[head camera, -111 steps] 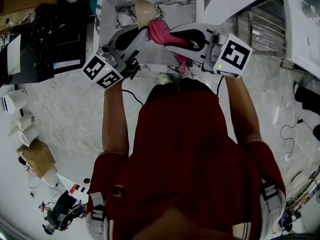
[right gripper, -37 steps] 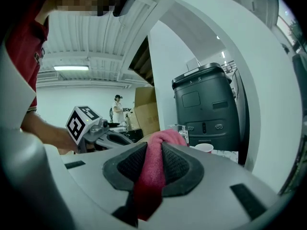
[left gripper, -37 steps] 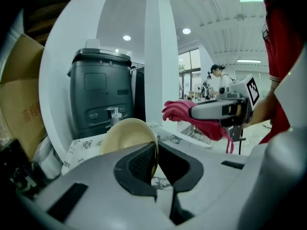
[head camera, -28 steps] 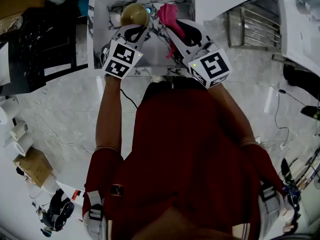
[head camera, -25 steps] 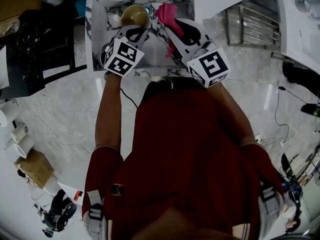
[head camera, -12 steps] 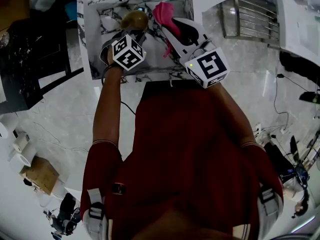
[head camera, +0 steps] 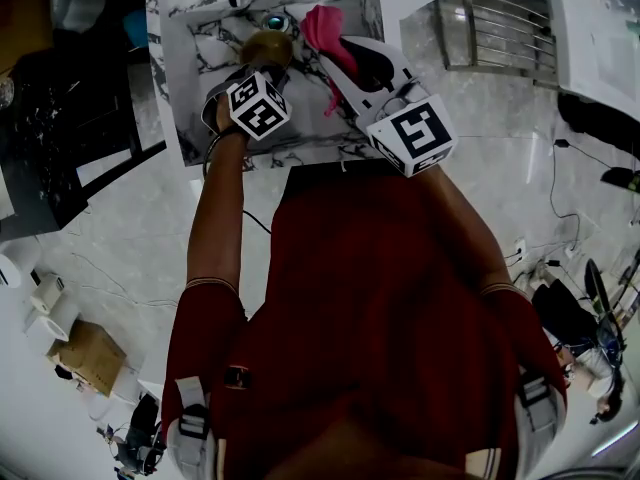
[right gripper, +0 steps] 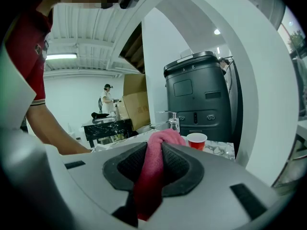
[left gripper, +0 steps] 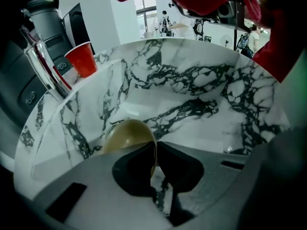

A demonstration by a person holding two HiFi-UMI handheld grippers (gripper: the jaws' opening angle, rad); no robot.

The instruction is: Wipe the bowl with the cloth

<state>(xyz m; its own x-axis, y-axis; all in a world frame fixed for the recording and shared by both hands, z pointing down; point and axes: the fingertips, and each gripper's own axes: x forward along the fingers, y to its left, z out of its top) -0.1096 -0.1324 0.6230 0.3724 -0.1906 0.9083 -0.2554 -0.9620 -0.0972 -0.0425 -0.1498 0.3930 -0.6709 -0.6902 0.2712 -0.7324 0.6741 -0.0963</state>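
The left gripper (left gripper: 154, 153) is closed on the rim of the gold bowl (left gripper: 125, 134) and holds it inside the marble sink (left gripper: 201, 80). The right gripper (right gripper: 154, 153) is clamped on the pink cloth (right gripper: 152, 176). In the head view the cloth is at 2 o'clock from the bowl, apart from it. A red cup (left gripper: 82, 59) stands on the sink edge at 10 o'clock from the bowl, just beside the faucet (left gripper: 45, 73).

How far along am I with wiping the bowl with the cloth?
Done: both things are picked up. In hand: the left gripper is shut on the rim of the gold bowl, holding it in the marble sink. The right gripper is shut on the pink cloth, held beside the bowl, not touching it. Left: bring the cloth to the bowl and wipe. Any wiping so far cannot be judged.
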